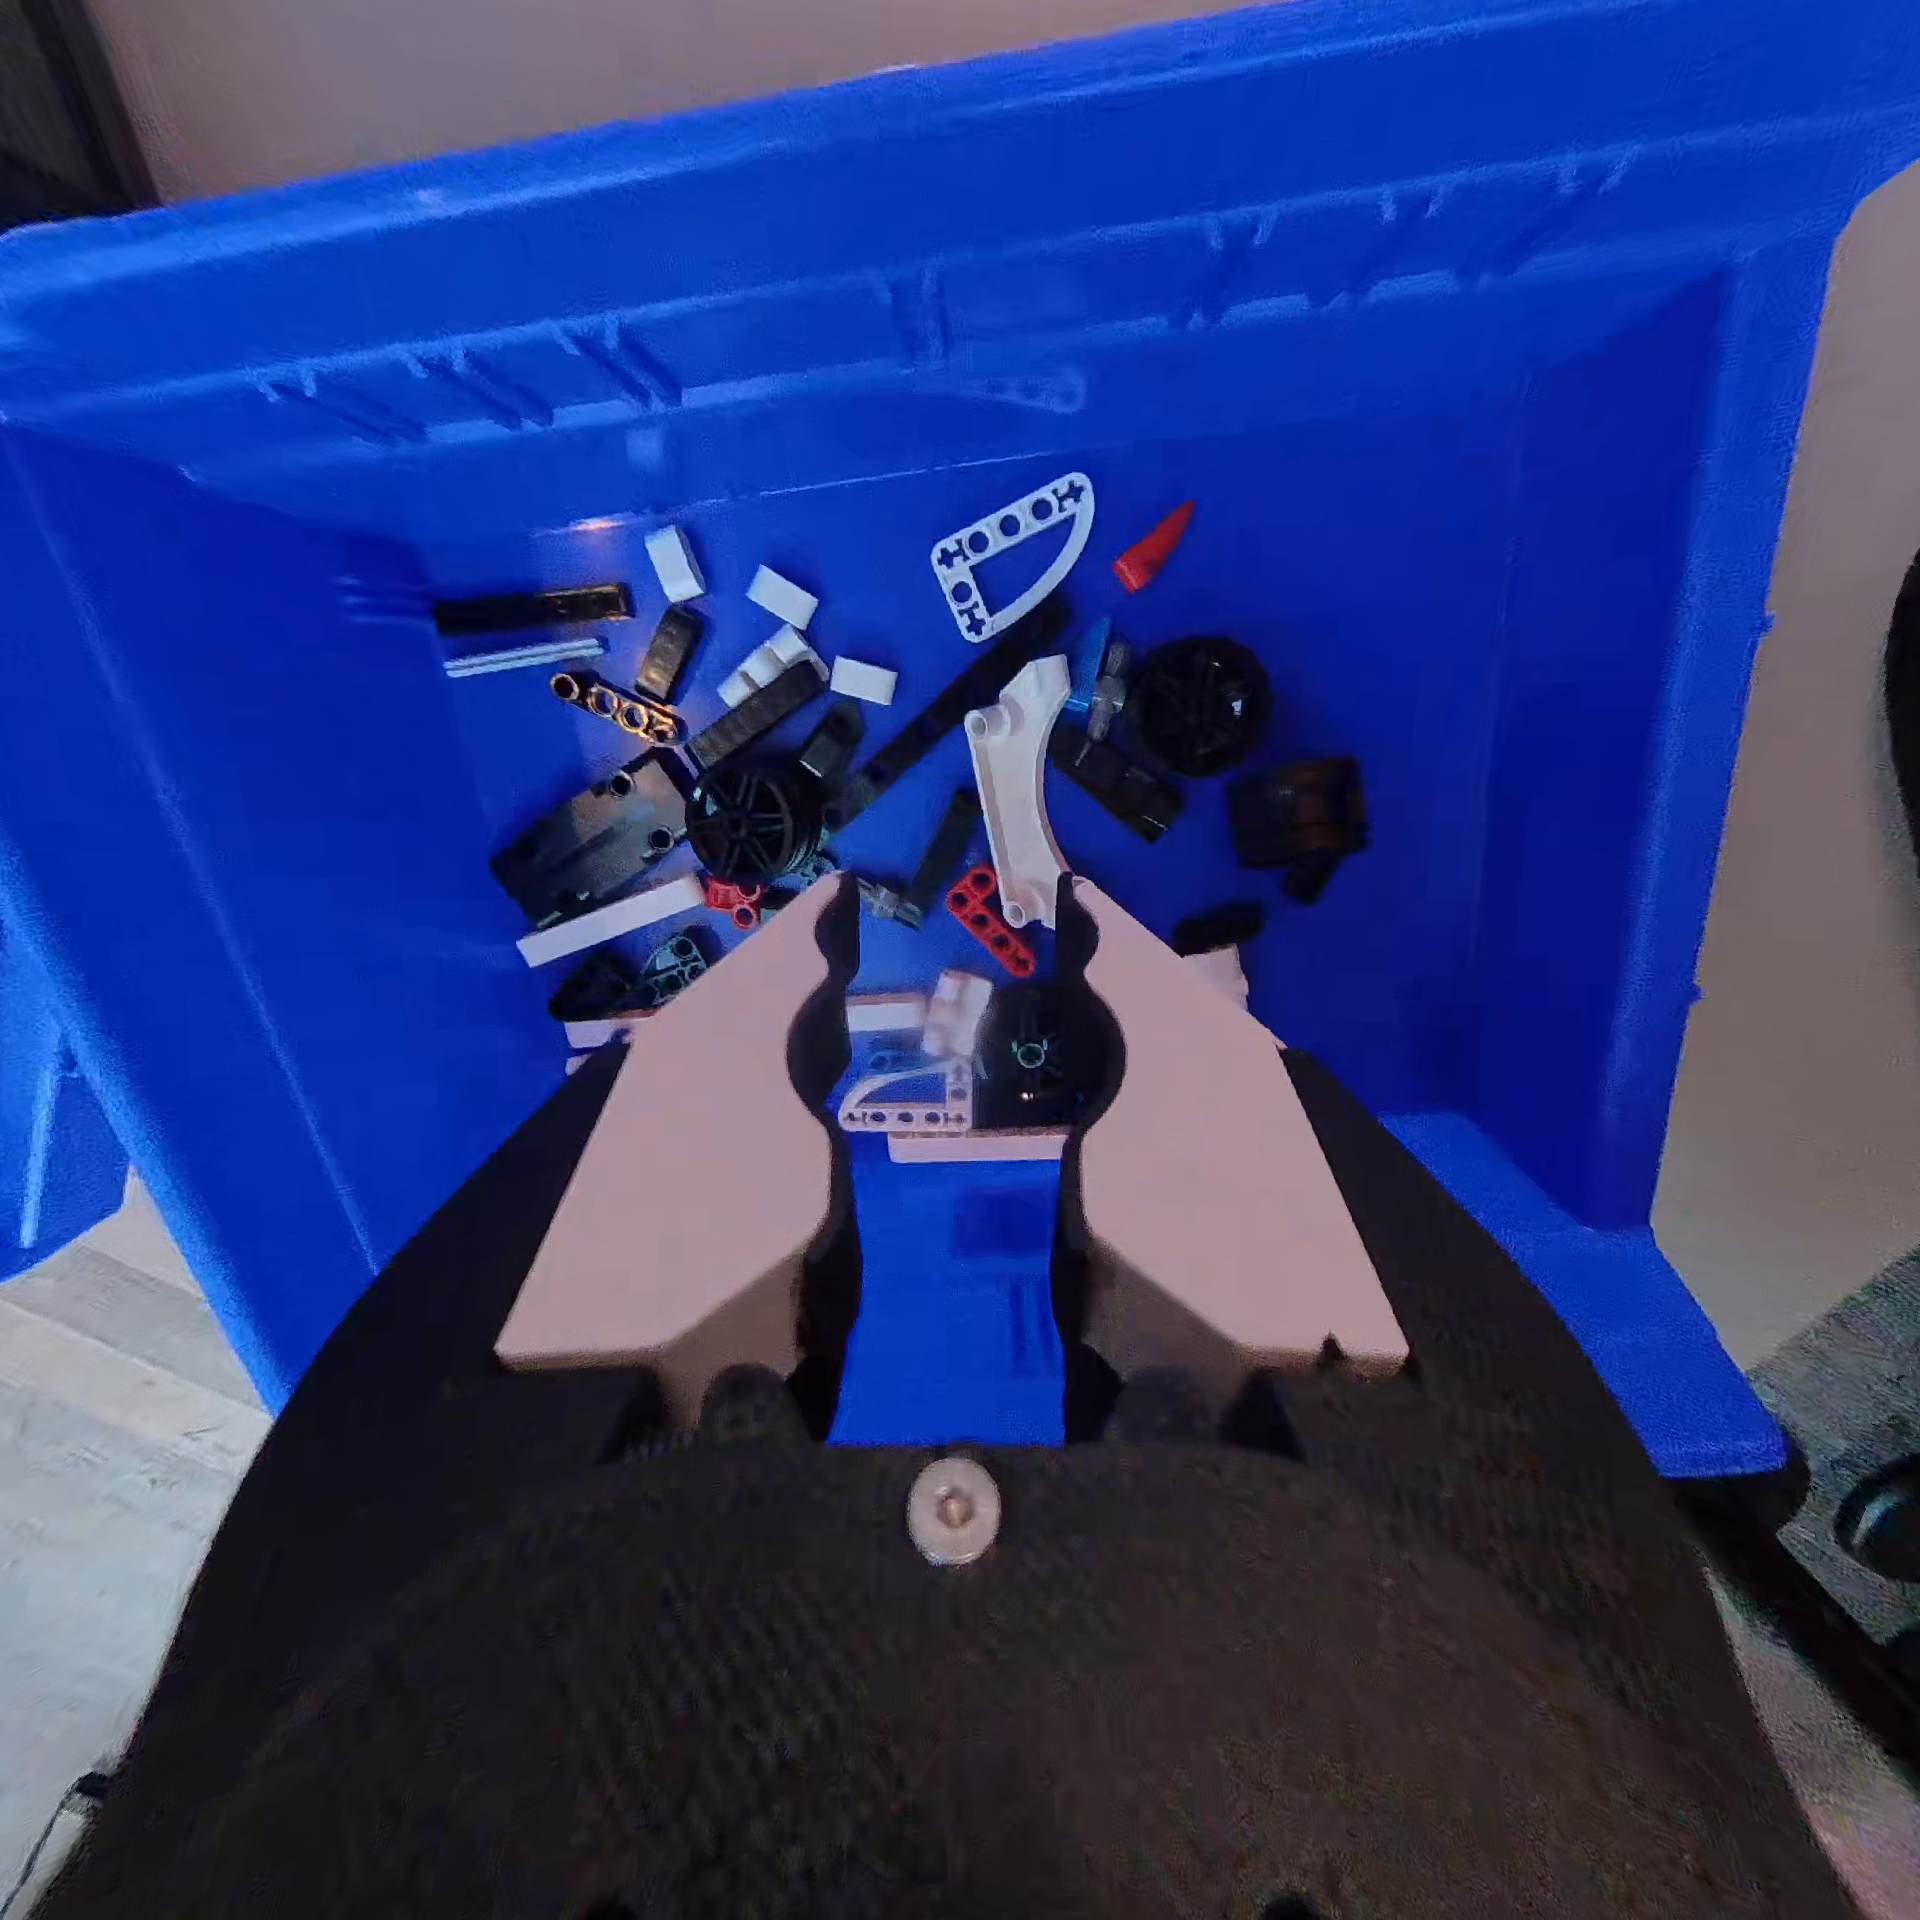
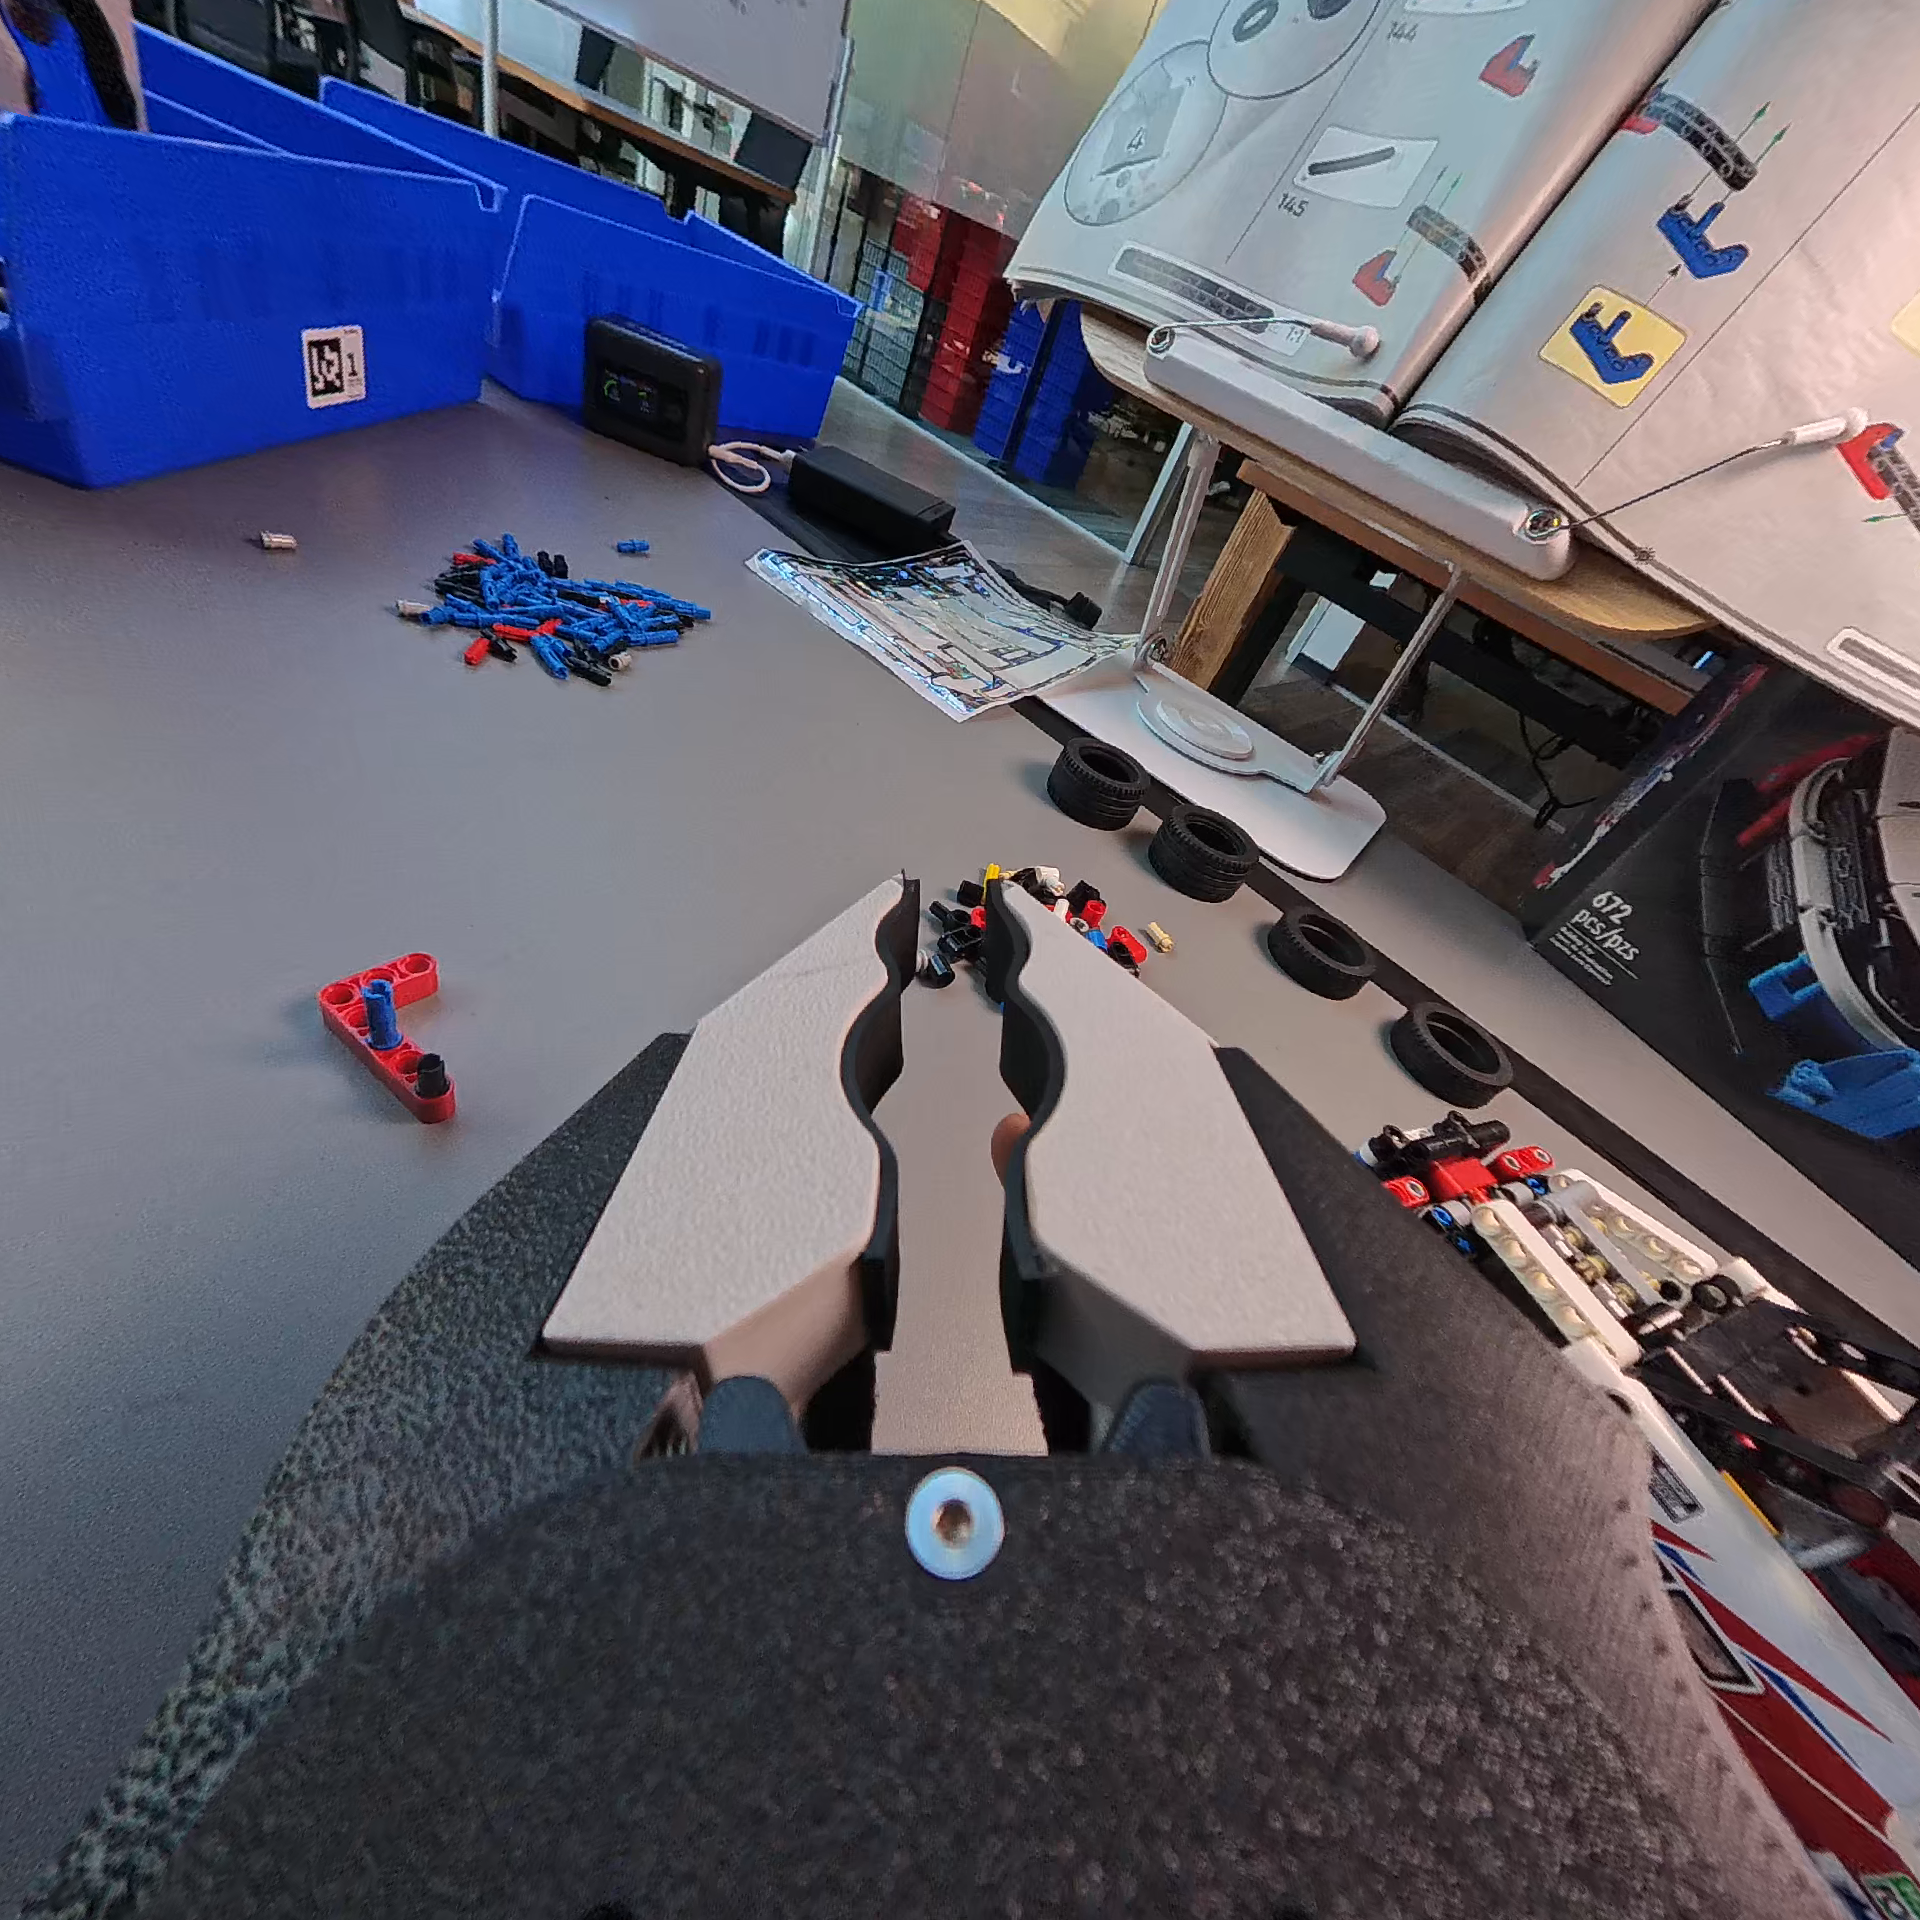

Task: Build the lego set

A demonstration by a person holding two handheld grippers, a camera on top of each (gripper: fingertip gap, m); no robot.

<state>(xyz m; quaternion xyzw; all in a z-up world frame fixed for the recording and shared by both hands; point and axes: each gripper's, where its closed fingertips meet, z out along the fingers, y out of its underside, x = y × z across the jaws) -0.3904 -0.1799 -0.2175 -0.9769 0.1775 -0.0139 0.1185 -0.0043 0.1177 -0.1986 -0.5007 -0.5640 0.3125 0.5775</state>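
- left gripper [image 1: 956,904] is held at the open mouth of a blue bin [image 1: 1351,436], jaws spread wide, nothing between them; tips hover over loose parts on the bin floor.
- right gripper [image 2: 951,914] is held low over the grey table [image 2: 208,1247], jaws parted narrowly, nothing held; a small mixed pile [image 2: 1049,920] of pieces lies just beyond the tips.
- task's things are spread out: the partly built car [image 2: 1662,1351] sits at the right edge of the right wrist view, a red l-shaped beam [image 2: 384,1039] with a blue pin and a black pin stands apart on the left, a heap of blue pins [image 2: 551,608] lies farther off, and four tyres [image 2: 1205,852] are lined along the table's far edge.
- bin contents nearest the left tips: a small red beam [image 1: 992,920] and a curved white panel [image 1: 1013,790], touching or overlapping; which lies on top cannot be told.
- risk, judged: with jaws this wide in crowded parts, two pieces may be caught at once, or a neighbour nudged aside; a black wheel [image 1: 753,821] close by could roll.
- risk, judged: flat pieces on the smooth bin floor may slip from the pads when pinched.
- room: the bin's walls close in on three sides, so withdrawal is judged open only toward the camera, over the low front lip.
- room: open table lies ahead-left of the right gripper; to its right, the car, the tyres and a book stand [image 2: 1247,769] with the open manual [image 2: 1558,208] crowd the edge.
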